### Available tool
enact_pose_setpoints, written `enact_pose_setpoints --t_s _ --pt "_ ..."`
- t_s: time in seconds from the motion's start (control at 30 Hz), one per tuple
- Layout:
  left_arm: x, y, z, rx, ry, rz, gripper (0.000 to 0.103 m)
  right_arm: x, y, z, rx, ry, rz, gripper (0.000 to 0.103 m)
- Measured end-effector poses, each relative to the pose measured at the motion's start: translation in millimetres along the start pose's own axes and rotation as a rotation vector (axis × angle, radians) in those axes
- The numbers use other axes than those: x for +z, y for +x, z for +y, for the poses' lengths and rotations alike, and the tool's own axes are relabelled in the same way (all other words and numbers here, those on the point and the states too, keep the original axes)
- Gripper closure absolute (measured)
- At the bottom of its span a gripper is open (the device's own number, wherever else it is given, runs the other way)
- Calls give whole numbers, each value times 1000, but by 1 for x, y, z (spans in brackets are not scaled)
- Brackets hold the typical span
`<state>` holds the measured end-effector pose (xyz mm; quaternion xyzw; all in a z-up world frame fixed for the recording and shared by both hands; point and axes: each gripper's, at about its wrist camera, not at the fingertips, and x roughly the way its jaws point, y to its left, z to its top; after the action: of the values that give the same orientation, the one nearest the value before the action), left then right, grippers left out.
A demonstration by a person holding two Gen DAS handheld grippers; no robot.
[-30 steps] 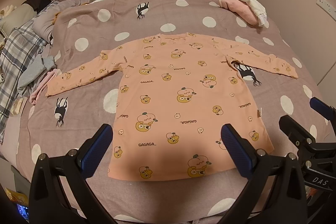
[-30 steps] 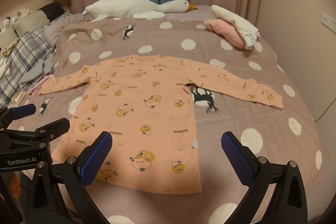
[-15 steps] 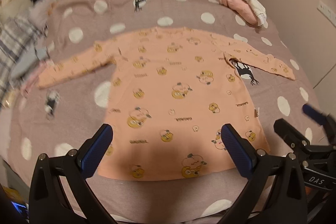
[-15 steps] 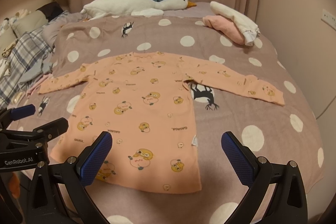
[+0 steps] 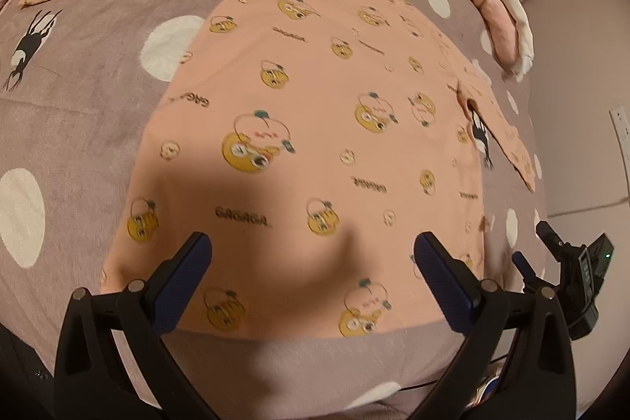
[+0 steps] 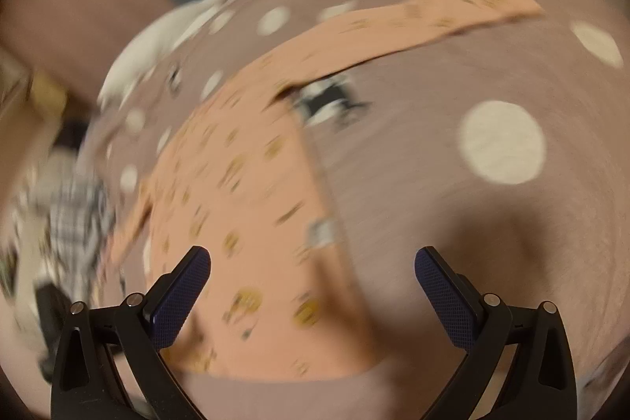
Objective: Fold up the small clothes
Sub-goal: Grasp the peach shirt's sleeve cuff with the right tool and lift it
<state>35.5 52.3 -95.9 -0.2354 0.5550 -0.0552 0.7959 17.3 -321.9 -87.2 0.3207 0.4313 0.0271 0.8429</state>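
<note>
A bed with a mauve bedspread point(image 5: 78, 128) with white dots is filling both views, and a peach long-sleeved shirt point(image 5: 315, 113) is lying flat on it, front side up, with both sleeves spread out to the sides. Its long axis is running away from the fingers, from the hem point(image 5: 299, 335) at the near side to the neckline at the far side.

The left gripper point(image 5: 313, 272) is hanging low over the hem area with its jaws spread wide, holding nothing, and the hem is lying just in front of and under its fingertips. The right gripper point(image 6: 313, 282) is also wide open and empty. Its view is very blurred, but the shirt's right side edge point(image 6: 319, 191) is passing between its fingers, and the right sleeve point(image 6: 445, 14) is lying far ahead and to the right.

So the left gripper is nearer to the hem's middle and left corner, the right gripper is nearer to the right corner and side seam. In my judgement, the next move is depending on each gripper taking its own side, because the shirt is lying lengthwise away from both.
</note>
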Motion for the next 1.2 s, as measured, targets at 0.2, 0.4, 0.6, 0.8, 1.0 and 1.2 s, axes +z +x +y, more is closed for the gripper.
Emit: enact_pose_setpoints --t_s 0.2,0.4,0.6,0.8,1.0,1.2 --pt "15 5 4 -75 -17 -6 0 43 -7 -50 -8 120 -109 0" --pt "28 10 -6 -66 4 -22 0 102 5 -97 -6 244 -166 0" --pt "46 16 -15 -57 6 -34 0 138 20 -128 58 366 -229 0" --pt "56 24 -24 -39 24 -32 0 167 27 -142 126 461 -319 6" --pt "59 31 -26 -24 27 -23 0 179 36 -158 86 551 -348 54" --pt "60 23 -22 -22 30 -44 0 185 30 -149 9 503 -334 92"
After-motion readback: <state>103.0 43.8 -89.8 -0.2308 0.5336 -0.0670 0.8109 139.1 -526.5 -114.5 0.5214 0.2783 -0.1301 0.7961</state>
